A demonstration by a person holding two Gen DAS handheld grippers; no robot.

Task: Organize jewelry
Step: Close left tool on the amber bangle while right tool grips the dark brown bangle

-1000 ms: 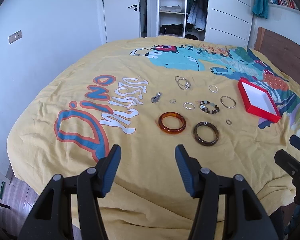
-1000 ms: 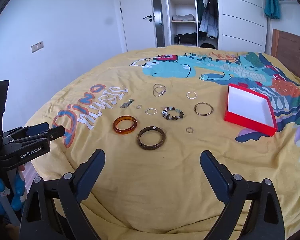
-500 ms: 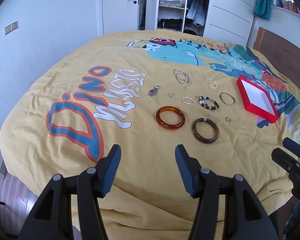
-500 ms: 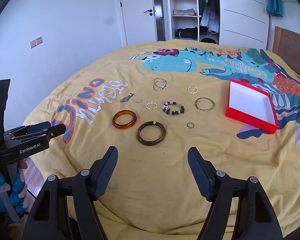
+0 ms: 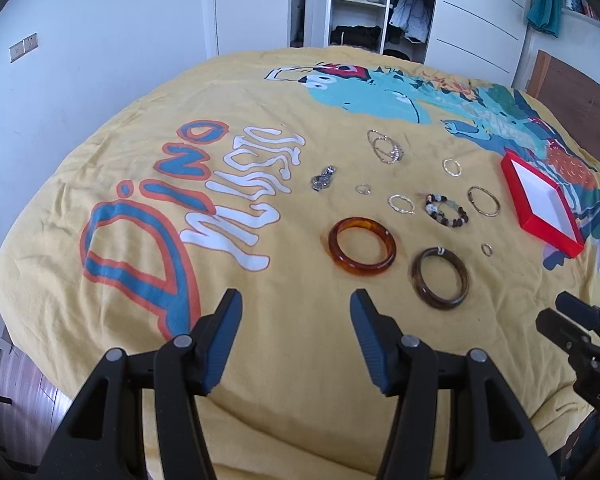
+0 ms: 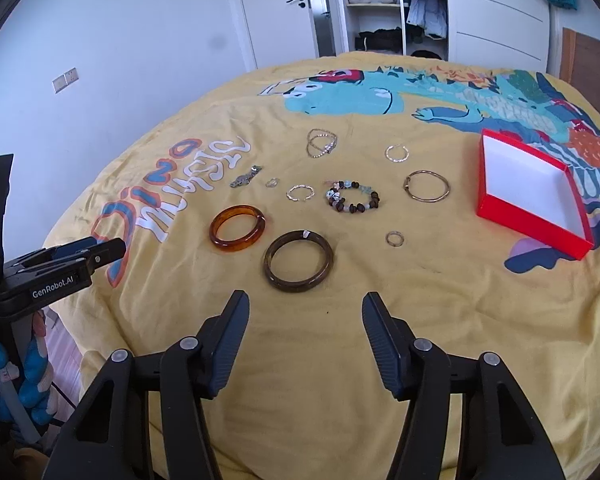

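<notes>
Jewelry lies spread on a yellow bedspread (image 5: 284,360): an amber bangle (image 5: 361,245) (image 6: 237,230), a dark brown bangle (image 5: 440,277) (image 6: 298,261), a beaded bracelet (image 5: 446,210) (image 6: 352,196), a thin metal bangle (image 6: 427,186), several small rings and a chain bracelet (image 6: 321,142). An open red box (image 5: 540,203) (image 6: 530,192) with a white inside sits to the right. My left gripper (image 5: 296,308) is open and empty, short of the amber bangle. My right gripper (image 6: 305,312) is open and empty, just short of the dark bangle.
The bed's near edge drops to the floor at the left. A wooden headboard (image 5: 580,96) is at the right. A door and an open wardrobe (image 6: 384,12) stand beyond the bed.
Both grippers have moved forward and lower toward the jewelry. The right gripper's jaws have narrowed from very wide to a moderate opening. The jewelry has not moved.
</notes>
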